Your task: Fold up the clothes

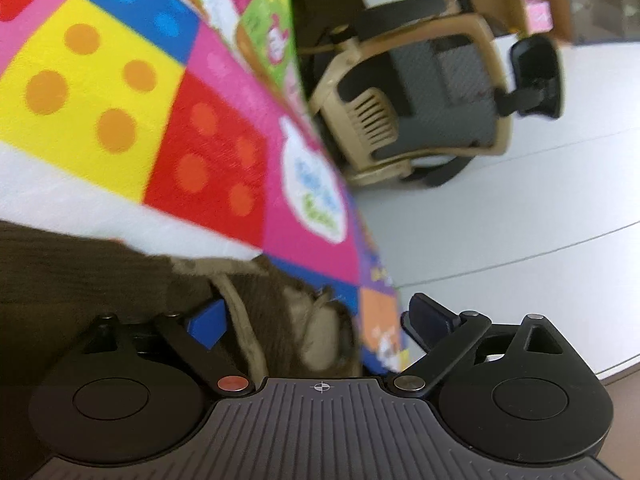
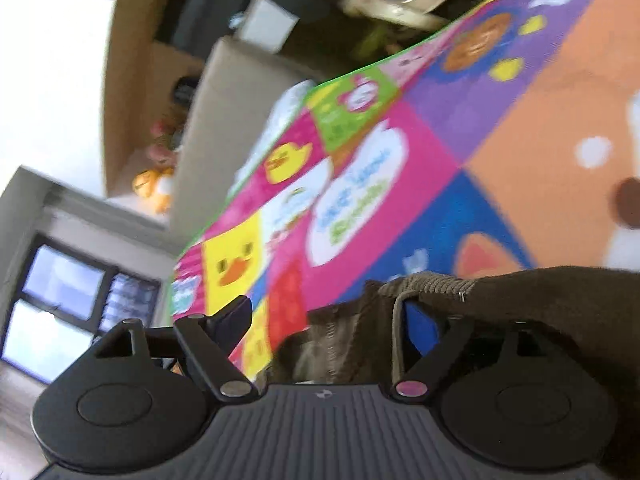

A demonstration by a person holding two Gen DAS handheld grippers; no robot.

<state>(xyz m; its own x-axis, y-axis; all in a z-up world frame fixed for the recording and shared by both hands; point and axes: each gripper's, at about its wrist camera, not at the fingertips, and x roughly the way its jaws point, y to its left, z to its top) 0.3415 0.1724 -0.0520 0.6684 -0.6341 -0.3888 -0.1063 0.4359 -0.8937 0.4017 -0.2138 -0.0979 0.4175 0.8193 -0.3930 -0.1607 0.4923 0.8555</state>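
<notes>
Both tongs look spread wide, with the brown cloth (image 1: 80,276) bunched between them. The left tong (image 1: 316,320) and right tong (image 2: 332,320) hang over the mat (image 1: 224,128). Pinch the edges tight, then pull flat

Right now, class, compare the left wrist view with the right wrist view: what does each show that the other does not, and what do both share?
Only the left wrist view shows a beige office chair lying tipped on the pale floor, and a white cloth above the garment.

Only the right wrist view shows a window, a cardboard box and an orange toy.

Both show the colourful play mat and the brown garment, bunched between spread fingers of the left gripper and right gripper.
</notes>
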